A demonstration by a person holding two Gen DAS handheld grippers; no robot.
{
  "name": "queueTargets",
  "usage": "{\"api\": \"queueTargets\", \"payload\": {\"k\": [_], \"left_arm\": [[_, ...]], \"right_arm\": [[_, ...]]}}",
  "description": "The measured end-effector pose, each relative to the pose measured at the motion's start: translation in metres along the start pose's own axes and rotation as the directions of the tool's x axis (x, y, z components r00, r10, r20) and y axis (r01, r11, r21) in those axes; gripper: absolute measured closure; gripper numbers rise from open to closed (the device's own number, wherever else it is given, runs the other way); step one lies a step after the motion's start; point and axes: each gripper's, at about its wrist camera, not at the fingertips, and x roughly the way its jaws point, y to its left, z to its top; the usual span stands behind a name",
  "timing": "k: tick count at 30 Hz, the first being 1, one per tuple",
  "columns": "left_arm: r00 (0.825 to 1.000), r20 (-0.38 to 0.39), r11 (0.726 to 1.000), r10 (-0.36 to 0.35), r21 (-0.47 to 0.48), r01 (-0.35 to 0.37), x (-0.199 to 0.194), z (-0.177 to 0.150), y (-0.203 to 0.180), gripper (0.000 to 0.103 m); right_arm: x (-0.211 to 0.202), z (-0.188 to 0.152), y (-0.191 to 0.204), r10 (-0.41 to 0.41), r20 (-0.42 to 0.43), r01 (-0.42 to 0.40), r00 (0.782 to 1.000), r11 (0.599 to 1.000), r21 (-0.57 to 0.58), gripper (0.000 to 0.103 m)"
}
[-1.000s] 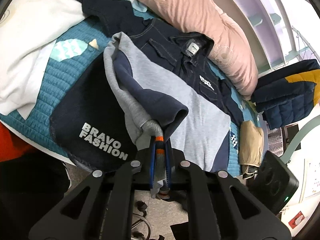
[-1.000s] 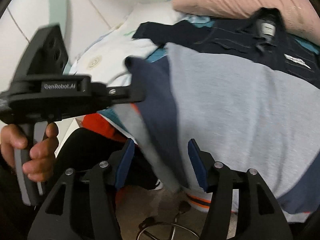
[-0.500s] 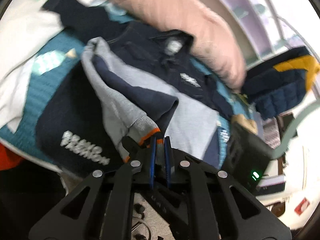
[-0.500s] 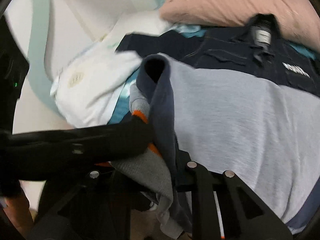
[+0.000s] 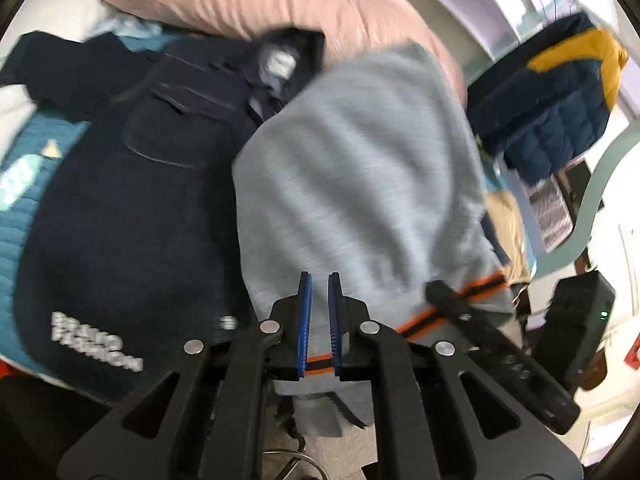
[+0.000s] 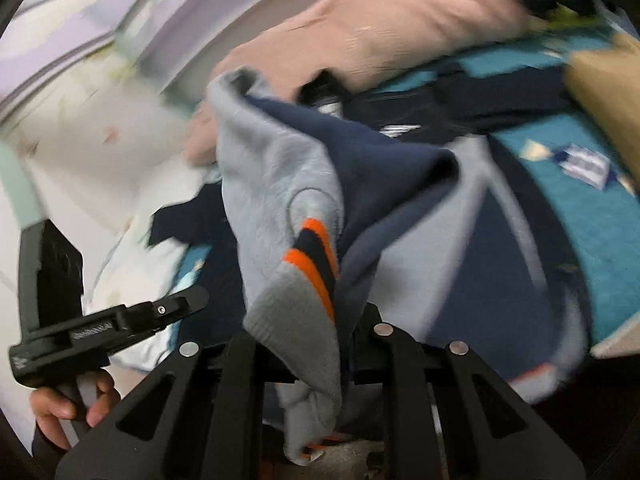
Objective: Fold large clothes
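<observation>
Left wrist view: the left tongs are pinching the near hem of the grey sweatshirt, right at its orange stripe. A second ago a sleeve was bunched in them; now the grey panel spreads flat over the dark denim jacket on the bed.

Right wrist view: the right tongs were spread a second ago and have since clamped on the striped cuff, sleeve draped over the sweatshirt. The left gripper shows at the left. Looks like the sleeve fold-in is underway.
</observation>
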Motion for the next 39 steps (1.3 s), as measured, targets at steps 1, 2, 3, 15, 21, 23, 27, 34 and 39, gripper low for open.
{"api": "queueTargets", "payload": {"k": [1,2,3,15,21,23,27,34,39], "left_arm": [[1.000,-0.025,1.000,-0.008,0.010,0.008,0.014,0.000,-0.006,0.095],[0.999,-0.045,1.000,-0.021,0.014,0.022,0.025,-0.001,-0.011,0.095],[0.997,-0.070,0.999,-0.028,0.015,0.029,0.038,-0.002,-0.016,0.095],[0.979,-0.198,0.998,0.051,0.050,-0.042,0.106,-0.016,-0.025,0.092],[0.979,-0.200,0.999,0.036,0.038,-0.029,0.107,-0.014,-0.021,0.092],[0.979,-0.202,0.999,0.028,0.028,-0.023,0.106,-0.014,-0.020,0.092],[0.978,-0.203,0.999,0.043,0.037,-0.036,0.106,-0.014,-0.022,0.091],[0.981,-0.193,1.000,0.027,0.013,-0.025,0.105,-0.015,-0.026,0.081],[0.992,-0.125,0.999,0.005,0.041,0.000,0.080,-0.018,-0.036,0.068]], "right_arm": [[-0.003,-0.002,-0.011,-0.015,0.004,0.015,1.000,0.999,0.029,0.089],[-0.005,-0.006,-0.029,-0.037,-0.005,0.037,0.999,0.996,0.075,0.089],[-0.005,-0.010,-0.038,-0.052,-0.017,0.053,0.999,0.994,0.097,0.089],[-0.005,-0.029,-0.100,-0.051,-0.131,0.088,0.990,0.950,0.301,0.076],[-0.048,-0.021,-0.104,-0.131,-0.078,0.147,0.988,0.954,0.260,0.072],[-0.060,-0.016,-0.100,-0.166,-0.030,0.168,0.986,0.958,0.230,0.072],[-0.062,-0.008,-0.095,-0.057,0.004,0.056,0.998,0.981,0.185,0.072],[0.000,-0.018,-0.118,-0.117,-0.163,0.149,0.980,0.969,0.199,0.077],[-0.021,-0.023,-0.122,-0.164,-0.140,0.191,0.976,0.960,0.206,0.060]]}}
